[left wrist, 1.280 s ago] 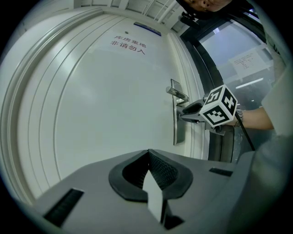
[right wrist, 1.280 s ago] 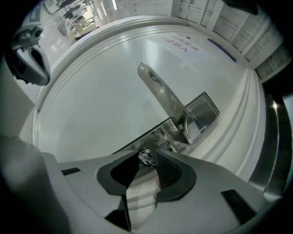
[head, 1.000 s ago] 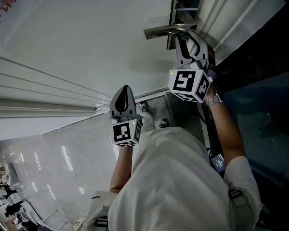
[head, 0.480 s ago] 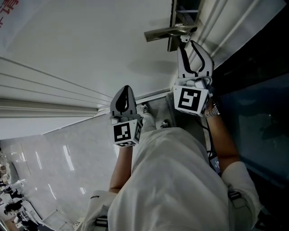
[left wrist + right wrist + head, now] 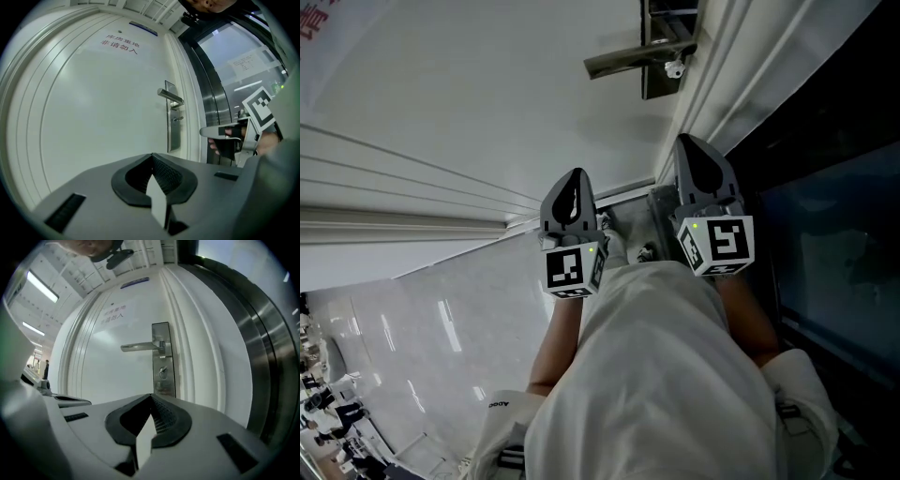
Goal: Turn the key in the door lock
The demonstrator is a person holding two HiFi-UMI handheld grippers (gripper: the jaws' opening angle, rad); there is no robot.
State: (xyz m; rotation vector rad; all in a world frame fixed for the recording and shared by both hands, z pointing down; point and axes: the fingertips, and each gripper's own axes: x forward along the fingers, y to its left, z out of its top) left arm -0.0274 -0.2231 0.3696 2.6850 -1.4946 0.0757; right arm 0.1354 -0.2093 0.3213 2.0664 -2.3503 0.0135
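**Both grippers shut and empty, short of the door**

The right gripper [image 5: 692, 142] had just closed its jaws, which were pressed together tip to tip with nothing between them. It faced the door [image 5: 487, 94] but was well apart from it. The left gripper [image 5: 576, 174] was beside it, jaws also pressed together and holding nothing, aimed at the same door. The key [image 5: 162, 371] sat in the lock plate [image 5: 164, 331], just below the handle [image 5: 140, 347] and near the door's right edge, with neither gripper touching it. In the head view the key showed as a small pale knob under the handle. A printed notice [image 5: 121, 43] was high on the door.
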